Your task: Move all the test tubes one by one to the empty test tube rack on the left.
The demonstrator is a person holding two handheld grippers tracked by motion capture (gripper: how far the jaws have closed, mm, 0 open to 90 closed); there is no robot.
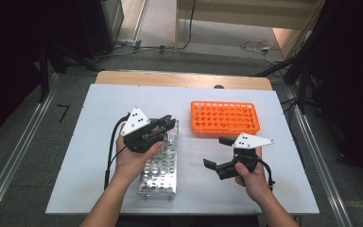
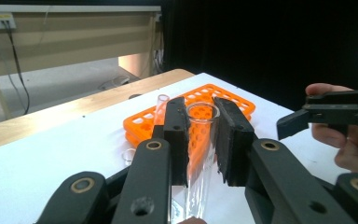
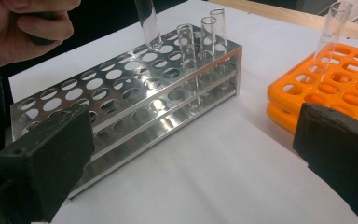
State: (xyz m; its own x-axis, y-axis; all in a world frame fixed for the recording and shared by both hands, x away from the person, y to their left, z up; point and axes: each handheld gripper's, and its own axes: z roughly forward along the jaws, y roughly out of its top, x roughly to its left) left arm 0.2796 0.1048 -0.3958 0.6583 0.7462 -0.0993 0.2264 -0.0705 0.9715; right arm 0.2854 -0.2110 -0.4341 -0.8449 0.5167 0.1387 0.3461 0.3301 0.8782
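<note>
- Nearest the camera, the left gripper (image 2: 200, 140) has its fingers (image 2: 176, 130) clenched on a glass tube (image 2: 200, 135), hanging over the steel rack (image 3: 121, 93).
- Step in hand, I judge: lowering that tube into a free hole beside the rack's three standing tubes (image 3: 200, 39).
- Right gripper (image 1: 224, 152) is released, between the steel rack and the orange rack (image 1: 224, 117); bare bench (image 1: 194, 184) there gives room.

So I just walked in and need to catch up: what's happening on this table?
A person is moving glass test tubes between two racks. The left claw is shut on a clear test tube, held above the metal rack, its bottom just over the holes. Three more tubes stand at that rack's far end. The orange rack holds one tube. The right claw hangs open and empty over the white table, between the racks.
</note>
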